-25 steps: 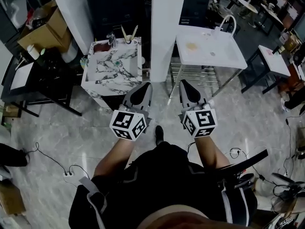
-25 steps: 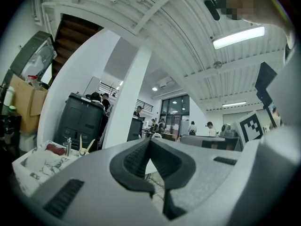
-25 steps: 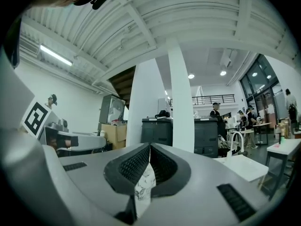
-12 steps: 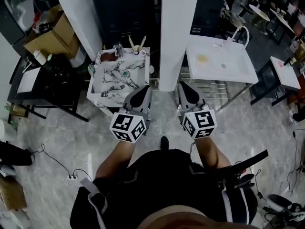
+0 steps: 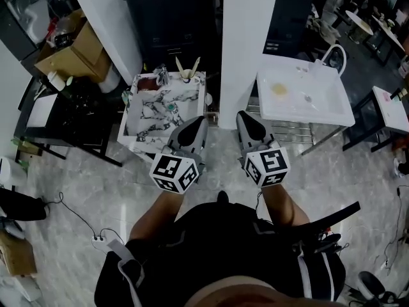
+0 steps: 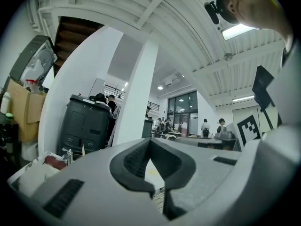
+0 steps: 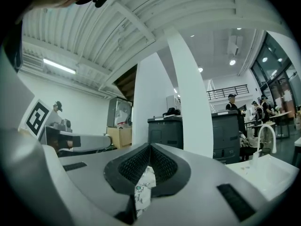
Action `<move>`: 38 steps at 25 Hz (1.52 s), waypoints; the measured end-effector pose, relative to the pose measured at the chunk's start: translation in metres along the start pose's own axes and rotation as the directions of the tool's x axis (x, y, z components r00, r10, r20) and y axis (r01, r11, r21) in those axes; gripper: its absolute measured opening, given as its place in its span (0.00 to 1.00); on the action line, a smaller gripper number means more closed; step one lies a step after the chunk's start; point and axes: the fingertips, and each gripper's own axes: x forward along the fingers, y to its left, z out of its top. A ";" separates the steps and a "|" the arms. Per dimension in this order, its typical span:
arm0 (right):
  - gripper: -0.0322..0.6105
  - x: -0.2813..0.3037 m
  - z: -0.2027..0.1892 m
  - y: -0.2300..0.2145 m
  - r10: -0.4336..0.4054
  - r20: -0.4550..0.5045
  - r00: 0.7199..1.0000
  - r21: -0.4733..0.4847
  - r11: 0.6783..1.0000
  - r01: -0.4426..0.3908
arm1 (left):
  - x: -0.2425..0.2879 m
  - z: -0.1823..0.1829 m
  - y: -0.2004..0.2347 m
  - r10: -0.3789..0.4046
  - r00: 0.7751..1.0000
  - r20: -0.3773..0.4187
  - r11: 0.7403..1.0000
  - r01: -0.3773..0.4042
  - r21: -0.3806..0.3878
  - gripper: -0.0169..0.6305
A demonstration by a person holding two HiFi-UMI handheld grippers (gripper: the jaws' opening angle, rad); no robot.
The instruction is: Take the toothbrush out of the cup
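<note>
Marble washstand (image 5: pixel 163 110) at 12 o'clock, toothbrush (image 5: pixel 195 66) stood in cup (image 5: pixel 186 77), tipped toward 1 o'clock, left gripper (image 5: pixel 193 121) and right gripper (image 5: pixel 245 119) closed, empty.

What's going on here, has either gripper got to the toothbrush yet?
Not yet. A person stands facing a marble-patterned basin, holding a gripper in each hand. The left gripper and the right gripper are both shut and empty, pointing level ahead, short of the basin. The cup sits on the basin's back rim with the toothbrush standing in it, untouched. A white sink stands off to the right.
</note>
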 end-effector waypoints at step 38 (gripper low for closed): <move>0.09 0.136 -0.009 -0.035 0.018 0.019 1.000 0.017 1.000 -0.018 | 0.076 0.005 0.141 0.091 0.996 -0.013 0.996 -0.091 0.010 0.03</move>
